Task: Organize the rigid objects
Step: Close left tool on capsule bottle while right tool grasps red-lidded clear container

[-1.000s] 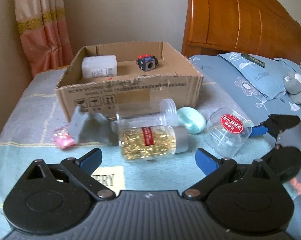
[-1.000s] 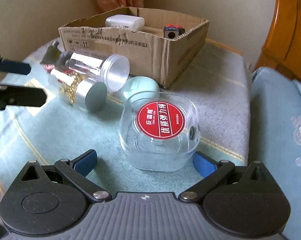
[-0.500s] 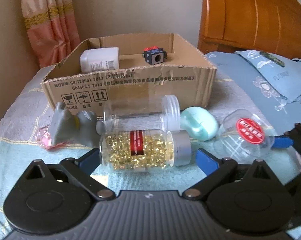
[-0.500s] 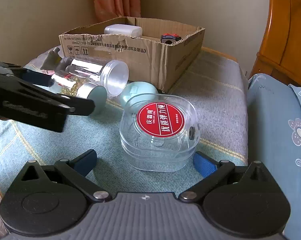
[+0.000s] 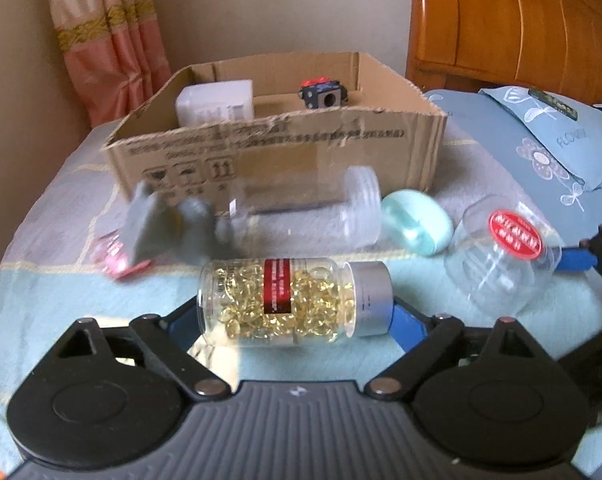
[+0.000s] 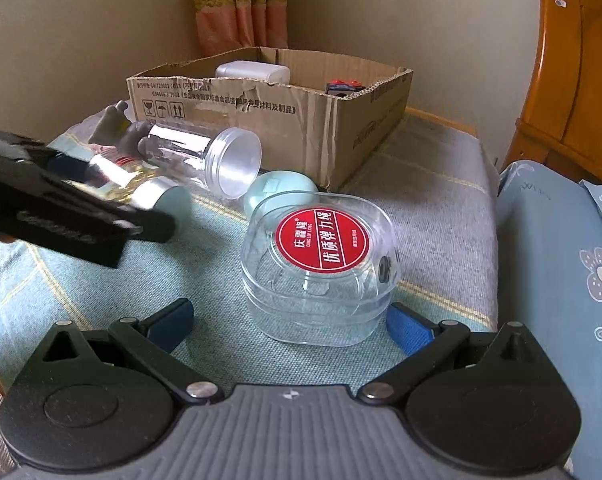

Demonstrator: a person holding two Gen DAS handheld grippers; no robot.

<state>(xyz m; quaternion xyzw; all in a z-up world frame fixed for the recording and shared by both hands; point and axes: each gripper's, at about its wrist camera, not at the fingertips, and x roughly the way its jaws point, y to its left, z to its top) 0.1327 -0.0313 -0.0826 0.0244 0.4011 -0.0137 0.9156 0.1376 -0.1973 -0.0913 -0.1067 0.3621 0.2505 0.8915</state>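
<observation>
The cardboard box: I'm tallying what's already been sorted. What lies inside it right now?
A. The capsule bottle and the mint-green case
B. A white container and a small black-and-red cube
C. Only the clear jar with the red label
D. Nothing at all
B: the cardboard box holds a white container and a black-and-red cube; the other items lie on the bed outside it.

Home bedroom: wooden headboard [image 5: 513,20], floral pillow [image 5: 541,148], bed w/ blanket [image 6: 433,184], curtain [image 5: 109,40].

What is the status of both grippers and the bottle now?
Left gripper jaws just closing around capsule bottle, contact unclear. Right gripper open around clear box. Empty jar lies right behind bottle.
</observation>
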